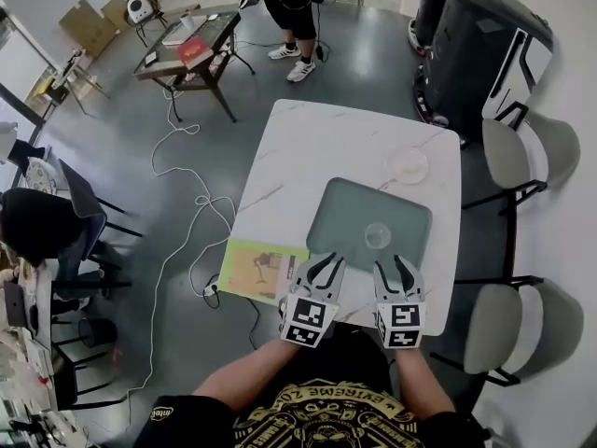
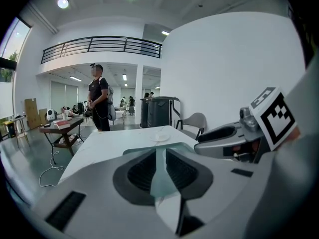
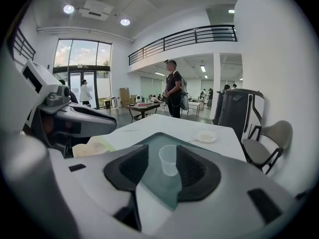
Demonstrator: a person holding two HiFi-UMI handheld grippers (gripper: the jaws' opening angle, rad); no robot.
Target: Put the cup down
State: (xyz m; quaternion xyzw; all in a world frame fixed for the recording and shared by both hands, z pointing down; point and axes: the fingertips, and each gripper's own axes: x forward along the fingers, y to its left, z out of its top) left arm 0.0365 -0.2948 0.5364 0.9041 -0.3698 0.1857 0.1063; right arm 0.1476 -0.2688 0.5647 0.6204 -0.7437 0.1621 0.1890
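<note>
Beneath my two grippers stretches a white, marble-veined table (image 1: 280,157). On its near half lies a dark green tray (image 1: 340,215). Left of the tray, at the table's near corner, lies a yellow sheet (image 1: 250,269) with a small drawing; its print is too small to read. Gold lettering on my black shirt (image 1: 322,418) is too skewed to read.

My left gripper (image 1: 324,263) hovers at the tray's near edge, jaws a little apart with nothing between them. My right gripper (image 1: 392,265) hovers beside it, jaws apart and gripping nothing. Each carries black-and-white square markers.

Past the tray's far right corner sits a shallow clear dish (image 1: 408,164); I cannot tell its contents. Smallest, the clear plastic cup (image 1: 377,236) stands upright and empty on the tray, just ahead of my right jaws, untouched.
</note>
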